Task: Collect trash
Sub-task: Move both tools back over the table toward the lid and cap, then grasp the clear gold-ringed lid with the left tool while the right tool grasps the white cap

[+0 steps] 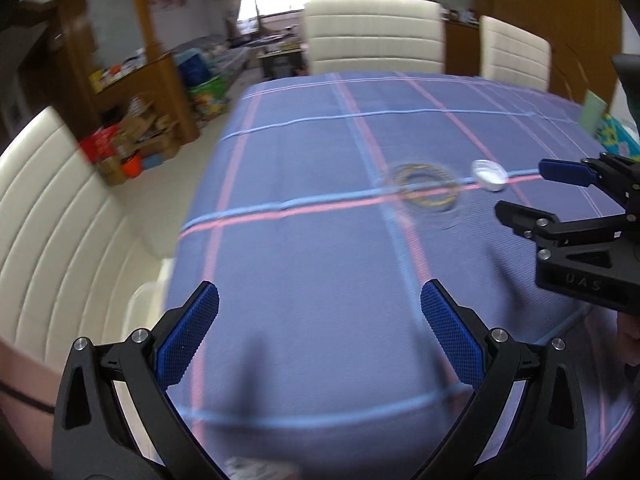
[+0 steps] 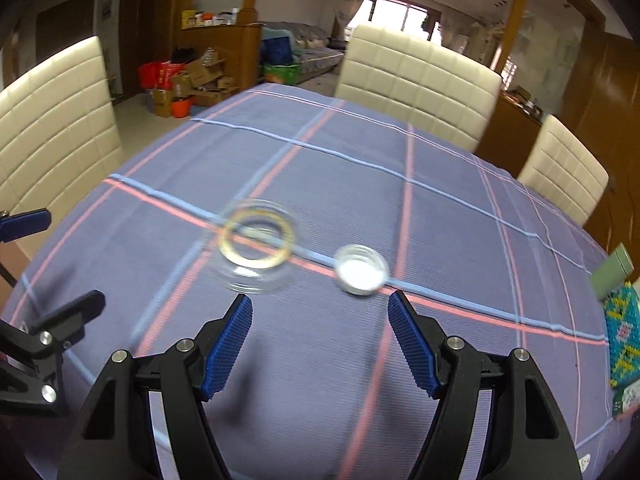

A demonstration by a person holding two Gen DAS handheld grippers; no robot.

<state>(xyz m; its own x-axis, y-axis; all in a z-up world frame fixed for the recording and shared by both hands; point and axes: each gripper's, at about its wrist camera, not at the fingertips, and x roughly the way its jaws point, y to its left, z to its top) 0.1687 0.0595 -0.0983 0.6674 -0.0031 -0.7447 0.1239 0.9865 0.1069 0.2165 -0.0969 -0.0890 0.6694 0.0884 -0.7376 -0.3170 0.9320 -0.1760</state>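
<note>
A small white bottle cap (image 2: 361, 269) lies open side up on the blue plaid tablecloth (image 2: 440, 224), just ahead of my right gripper (image 2: 320, 316), which is open and empty. A clear glass dish with a gold rim (image 2: 256, 250) sits left of the cap. In the left wrist view the cap (image 1: 489, 175) and the dish (image 1: 426, 186) lie far ahead to the right. My left gripper (image 1: 320, 304) is open and empty over bare cloth. The right gripper (image 1: 524, 190) shows at the right edge, close to the cap.
Cream padded chairs (image 2: 416, 80) stand around the table, one at the left (image 1: 60, 240). A green box (image 2: 610, 270) and a colourful patterned pack (image 2: 622, 340) lie at the table's right edge. Boxes and clutter (image 2: 184, 84) sit on the floor beyond.
</note>
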